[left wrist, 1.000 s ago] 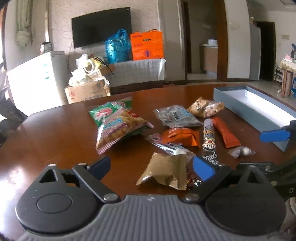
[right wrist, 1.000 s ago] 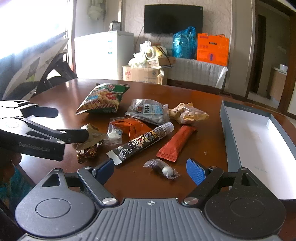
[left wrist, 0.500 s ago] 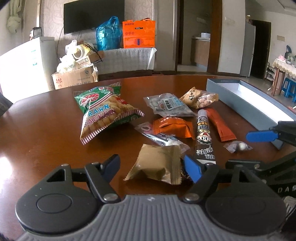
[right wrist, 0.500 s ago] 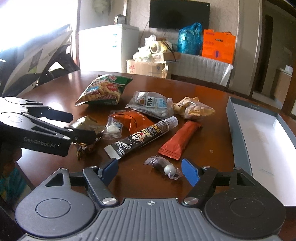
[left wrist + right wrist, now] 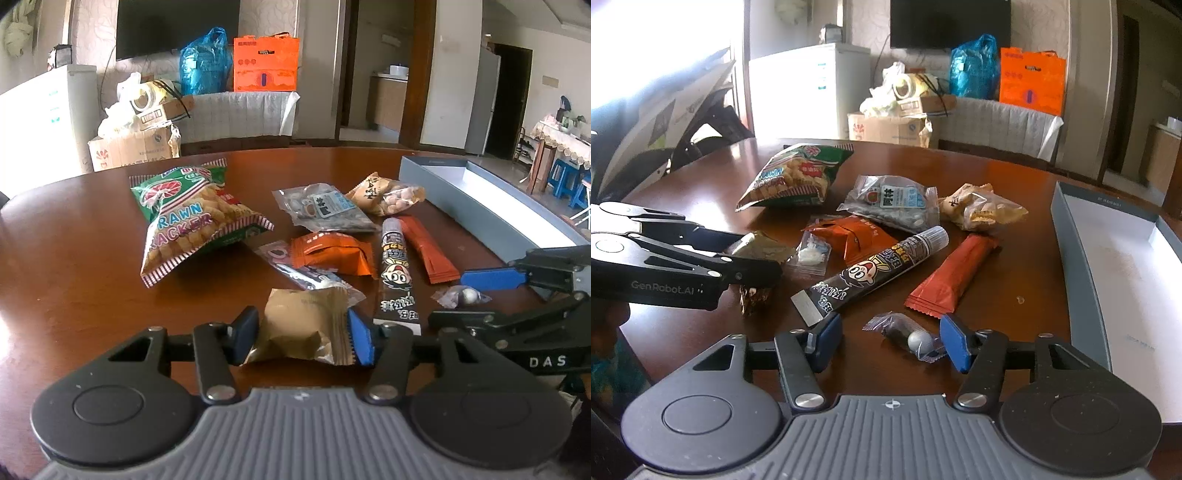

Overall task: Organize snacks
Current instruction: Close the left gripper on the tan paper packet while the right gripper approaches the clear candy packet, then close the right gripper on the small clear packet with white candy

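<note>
Two tools closing at once over scattered snacks on a brown surface [image 5: 74, 258]. Left tool [image 5: 303, 334], jaws just drawn in, now pinching the tan packet [image 5: 306, 328] by both side edges, the packet still lying down. Right tool [image 5: 892, 341], jaws likewise narrowed, half spread around the small wrapped candy [image 5: 912, 338], right pad touching, left pad clear. Grey box [image 5: 1108, 266] open and empty at right, likely next stop once both lift.

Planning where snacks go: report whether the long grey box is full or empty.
Empty: the long grey box shows only bare white floor; all snacks lie outside it on the brown table.
</note>
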